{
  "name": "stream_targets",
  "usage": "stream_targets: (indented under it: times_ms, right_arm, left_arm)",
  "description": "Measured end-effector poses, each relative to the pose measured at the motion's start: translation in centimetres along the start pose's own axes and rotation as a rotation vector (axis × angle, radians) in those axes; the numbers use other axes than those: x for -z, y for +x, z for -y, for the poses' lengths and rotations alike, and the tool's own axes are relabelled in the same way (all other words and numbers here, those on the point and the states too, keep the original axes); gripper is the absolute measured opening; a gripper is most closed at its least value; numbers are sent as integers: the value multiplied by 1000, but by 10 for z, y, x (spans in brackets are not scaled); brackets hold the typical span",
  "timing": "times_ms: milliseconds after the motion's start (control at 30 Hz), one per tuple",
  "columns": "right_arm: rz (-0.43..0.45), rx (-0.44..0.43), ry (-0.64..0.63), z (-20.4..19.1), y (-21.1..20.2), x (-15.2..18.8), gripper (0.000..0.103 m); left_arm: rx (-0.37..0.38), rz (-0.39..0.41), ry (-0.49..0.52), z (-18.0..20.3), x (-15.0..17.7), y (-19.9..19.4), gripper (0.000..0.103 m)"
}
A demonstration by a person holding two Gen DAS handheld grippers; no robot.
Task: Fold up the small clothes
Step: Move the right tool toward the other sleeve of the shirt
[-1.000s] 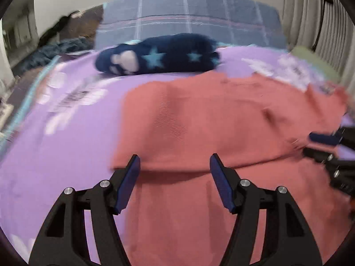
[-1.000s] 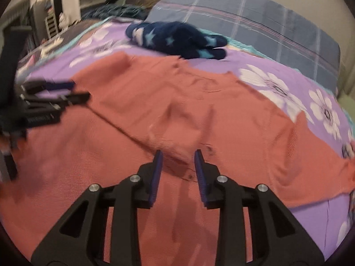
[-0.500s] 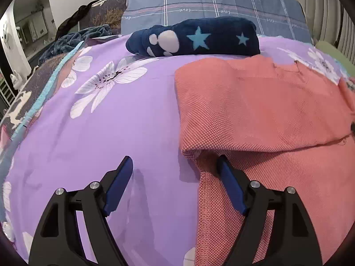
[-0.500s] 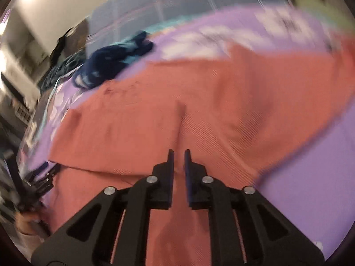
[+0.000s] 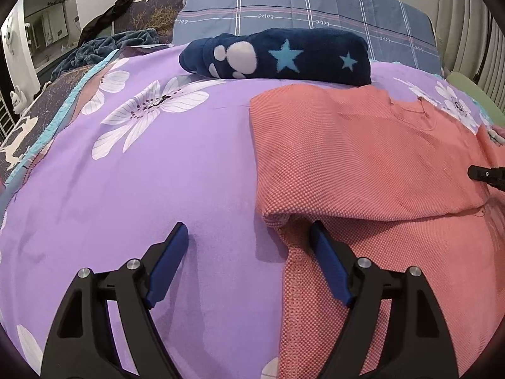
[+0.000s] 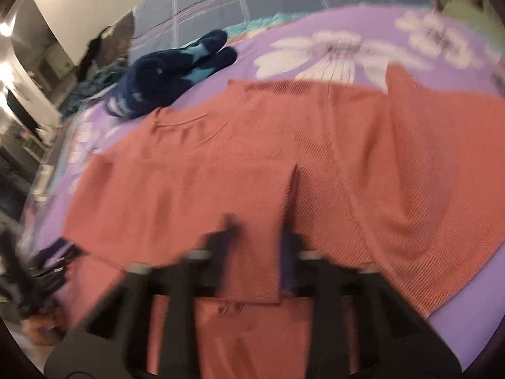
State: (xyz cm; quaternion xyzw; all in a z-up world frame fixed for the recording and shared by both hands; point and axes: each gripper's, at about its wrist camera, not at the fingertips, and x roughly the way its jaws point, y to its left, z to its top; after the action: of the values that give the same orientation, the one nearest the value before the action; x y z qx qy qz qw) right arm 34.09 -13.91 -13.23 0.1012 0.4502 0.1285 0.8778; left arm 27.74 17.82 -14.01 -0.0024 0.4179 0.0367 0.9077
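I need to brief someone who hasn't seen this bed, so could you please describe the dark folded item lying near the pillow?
On the purple flowered bedsheet, look toward the grey-blue plaid pillow at the head. Just before it lies a navy fleece bundle, behind the coral knit shirt. It alone is dark blue, with light-blue stars and a white paw print.

Coarse-knit coral shirt (image 5: 363, 164), fleecy navy bundle (image 5: 277, 58), smooth bedsheet (image 5: 164, 170)

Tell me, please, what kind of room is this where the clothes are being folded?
Most likely a bedroom. The coral shirt lies on a bed covered with a purple flowered bedspread, a grey-blue checked pillow stands at its head, and a folded navy blanket with stars rests in front of that pillow.
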Motion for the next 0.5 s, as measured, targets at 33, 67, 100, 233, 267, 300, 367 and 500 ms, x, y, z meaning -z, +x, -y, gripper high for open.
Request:
stream_targets:
  times_ms: [33, 67, 100, 233, 267, 300, 367, 500]
  right_arm:
    - [40, -11, 11, -2, -12, -1, 5]
    - [79, -14, 10, -2, -23, -3, 5]
    - [138, 0, -4, -3, -41, -6, 5]
    - [226, 195, -75, 7, -62, -19, 11]
    - [164, 214, -100, 13, -49, -20, 15]
    - [107, 222, -106, 18, -38, -18, 35]
    - [52, 241, -91, 28, -27, -6, 49]
    - [143, 218, -52, 34, -45, 11, 40]
  left_arm:
    - [3, 1, -4, -1, 0, 0, 80]
    - [2, 1, -4, -1, 0, 0, 80]
    - [-1, 2, -3, -1, 0, 0, 80]
    - [-24, 6, 15, 3, 0, -1, 80]
    - [-26, 6, 17, 4, 1, -1, 80]
    - [-26, 7, 17, 4, 0, -1, 80]
    - [-19, 8, 10, 2, 0, -2, 80]
    - [-17, 6, -6, -1, 1, -1, 81]
